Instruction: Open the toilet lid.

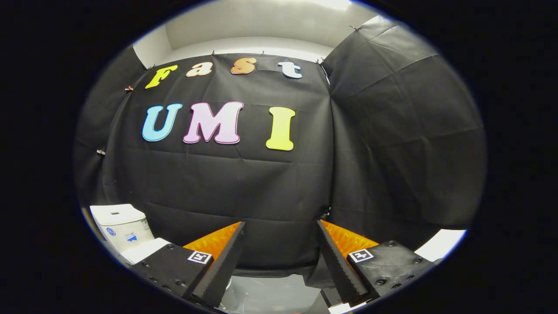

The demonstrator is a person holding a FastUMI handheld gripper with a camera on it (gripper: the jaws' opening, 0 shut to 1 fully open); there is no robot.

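While the gripper [281,229] has its two fingers spread wide with nothing between them, the toilet [122,229] sits off to their left side. Its lid [144,249] looks shut, so I think the fingers should turn toward the toilet and reach its front edge.

Gripper [281,226]: fingers [222,261] spread wide apart, nothing between them, aimed at the black cloth wall [261,196]. Toilet [124,231]: white, off to the left of the left finger, tank [120,224] upright, lid [144,249] partly hidden behind the finger. Floor [270,292]: pale grey, below the fingers.
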